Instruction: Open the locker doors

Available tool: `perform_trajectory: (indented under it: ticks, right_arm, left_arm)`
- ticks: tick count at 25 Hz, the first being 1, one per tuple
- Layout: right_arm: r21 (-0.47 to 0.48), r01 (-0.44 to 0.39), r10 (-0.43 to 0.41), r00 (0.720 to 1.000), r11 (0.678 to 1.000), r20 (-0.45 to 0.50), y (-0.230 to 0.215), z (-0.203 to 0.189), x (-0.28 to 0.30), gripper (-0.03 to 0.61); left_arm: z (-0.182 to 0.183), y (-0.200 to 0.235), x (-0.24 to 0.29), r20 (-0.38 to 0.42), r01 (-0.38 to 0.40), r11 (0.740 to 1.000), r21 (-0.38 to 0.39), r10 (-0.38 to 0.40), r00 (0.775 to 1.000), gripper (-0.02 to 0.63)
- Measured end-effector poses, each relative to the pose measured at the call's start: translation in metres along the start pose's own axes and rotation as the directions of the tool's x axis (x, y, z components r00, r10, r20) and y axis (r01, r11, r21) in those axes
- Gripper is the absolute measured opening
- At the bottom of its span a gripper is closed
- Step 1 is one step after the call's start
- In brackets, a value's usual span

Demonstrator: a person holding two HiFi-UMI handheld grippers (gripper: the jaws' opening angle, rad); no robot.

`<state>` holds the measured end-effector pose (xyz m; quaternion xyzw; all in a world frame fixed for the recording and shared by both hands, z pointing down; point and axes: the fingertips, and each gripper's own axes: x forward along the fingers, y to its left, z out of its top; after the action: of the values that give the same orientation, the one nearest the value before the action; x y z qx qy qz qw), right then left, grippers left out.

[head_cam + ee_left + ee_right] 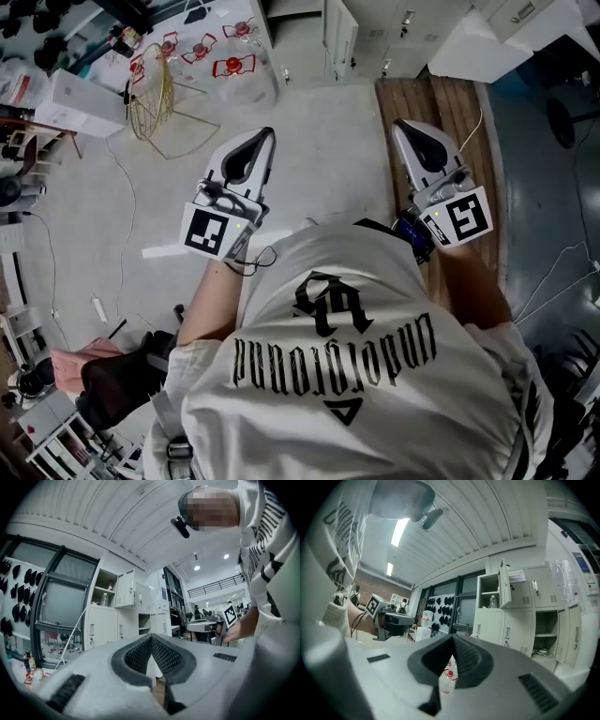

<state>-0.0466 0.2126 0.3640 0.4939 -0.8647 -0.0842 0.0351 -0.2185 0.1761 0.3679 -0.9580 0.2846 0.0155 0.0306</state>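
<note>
Closest under my head camera is the white shirt (356, 375), filling the lower frame. Ahead, well apart from both grippers, stand the lockers (520, 620). Most doors are closed, but one upper door (504, 584) stands open and its compartment holds a clear bottle (491, 603). A lower compartment (546, 637) further right is open too, with something low inside that I cannot make out. My left gripper (265, 139) and right gripper (399, 129) both point toward the lockers, jaws pressed together on nothing. A gold wire basket (150, 94) sits on the floor, red-capped bottles (232, 66) near it.
</note>
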Motion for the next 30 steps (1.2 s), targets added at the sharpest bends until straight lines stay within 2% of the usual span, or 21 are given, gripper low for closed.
perform_trajectory:
  ticks: [9,18,21,30]
  right_arm:
    - [0.007,-0.037,0.037,0.999,0.999,-0.004,-0.041,-0.015,-0.065,0.005]
    - [0.044,-0.026,0.026,1.0,0.999,-0.002,-0.071,-0.033,-0.131,0.005]
    - [0.05,-0.021,0.021,1.0,0.999,0.011,-0.077,-0.029,-0.143,0.005]
    - [0.047,-0.02,0.019,1.0,0.999,0.015,-0.088,-0.03,-0.153,0.005]
  left_arm:
    - [-0.011,-0.058,0.04,0.0,-0.047,0.998,-0.041,0.047,0.999,0.006]
    - [-0.013,-0.131,0.072,-0.004,-0.027,1.0,-0.009,0.027,1.0,0.006]
    - [-0.012,-0.139,0.077,-0.008,-0.03,0.999,-0.023,0.03,1.0,0.006]
    - [-0.004,-0.152,0.088,-0.006,-0.028,1.0,0.012,0.028,1.0,0.006]
